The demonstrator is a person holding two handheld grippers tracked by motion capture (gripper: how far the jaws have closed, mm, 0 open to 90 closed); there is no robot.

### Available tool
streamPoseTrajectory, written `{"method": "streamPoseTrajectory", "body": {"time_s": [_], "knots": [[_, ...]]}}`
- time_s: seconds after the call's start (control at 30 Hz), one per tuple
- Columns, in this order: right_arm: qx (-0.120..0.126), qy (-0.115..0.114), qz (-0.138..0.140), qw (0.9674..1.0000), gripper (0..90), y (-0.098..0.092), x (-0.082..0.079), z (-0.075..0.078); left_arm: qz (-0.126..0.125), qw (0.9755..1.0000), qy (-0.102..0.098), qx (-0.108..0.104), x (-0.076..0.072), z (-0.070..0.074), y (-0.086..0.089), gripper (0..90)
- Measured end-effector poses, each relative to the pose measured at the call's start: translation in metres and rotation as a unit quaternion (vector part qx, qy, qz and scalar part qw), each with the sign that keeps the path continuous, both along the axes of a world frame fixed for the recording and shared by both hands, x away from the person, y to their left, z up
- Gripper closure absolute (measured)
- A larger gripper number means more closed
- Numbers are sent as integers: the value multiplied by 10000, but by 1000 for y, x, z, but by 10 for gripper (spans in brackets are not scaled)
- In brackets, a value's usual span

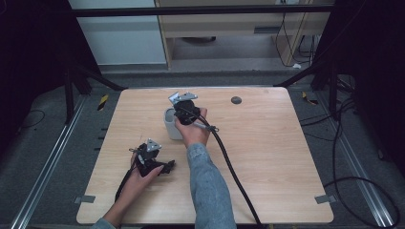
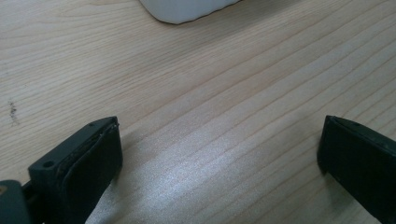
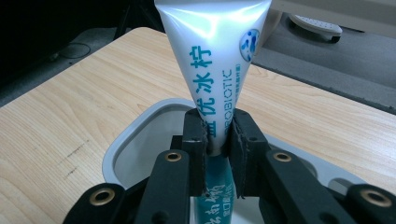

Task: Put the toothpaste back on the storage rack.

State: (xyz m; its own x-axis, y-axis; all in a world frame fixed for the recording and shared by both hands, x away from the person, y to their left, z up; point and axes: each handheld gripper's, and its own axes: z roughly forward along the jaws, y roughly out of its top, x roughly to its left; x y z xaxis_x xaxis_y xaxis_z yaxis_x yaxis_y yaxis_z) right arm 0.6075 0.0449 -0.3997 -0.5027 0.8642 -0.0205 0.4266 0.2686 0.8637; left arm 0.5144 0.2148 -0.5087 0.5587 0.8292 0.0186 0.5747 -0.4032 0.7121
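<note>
High view: on the pale wooden table (image 1: 267, 157), the right gripper (image 1: 184, 107) hangs over a light grey, round-cornered plastic cup (image 1: 170, 125); the left gripper (image 1: 152, 160) rests nearer the person.

Left gripper view: its jaws stand wide apart over bare wood, holding nothing; the cup's edge (image 2: 187, 11) is cut off at the top.

Right gripper view: the jaws are clamped on a white squeeze tube with teal lettering (image 3: 212, 60), upright above the cup's rim (image 3: 135, 128). Insertion seems underway, release remaining. The tube's lower end is hidden behind the jaws.
</note>
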Motion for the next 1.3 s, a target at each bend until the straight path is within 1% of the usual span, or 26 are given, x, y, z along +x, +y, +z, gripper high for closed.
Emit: {"method": "streamPoseTrajectory", "body": {"time_s": [0.57,0.73,1.1,1.3], "knots": [[38,57,29,10000,764,0,1,-1,-3,10000,0,0,0,0,0,0],[40,61,41,10000,760,0,0,0,-2,10000,0,-1,0,0,0,0],[77,25,159,9998,752,3,-7,4,-3,10000,0,-1,0,0,0,0],[62,10,137,9999,753,2,-9,7,-4,10000,-3,-4,0,0,0,0]]}}
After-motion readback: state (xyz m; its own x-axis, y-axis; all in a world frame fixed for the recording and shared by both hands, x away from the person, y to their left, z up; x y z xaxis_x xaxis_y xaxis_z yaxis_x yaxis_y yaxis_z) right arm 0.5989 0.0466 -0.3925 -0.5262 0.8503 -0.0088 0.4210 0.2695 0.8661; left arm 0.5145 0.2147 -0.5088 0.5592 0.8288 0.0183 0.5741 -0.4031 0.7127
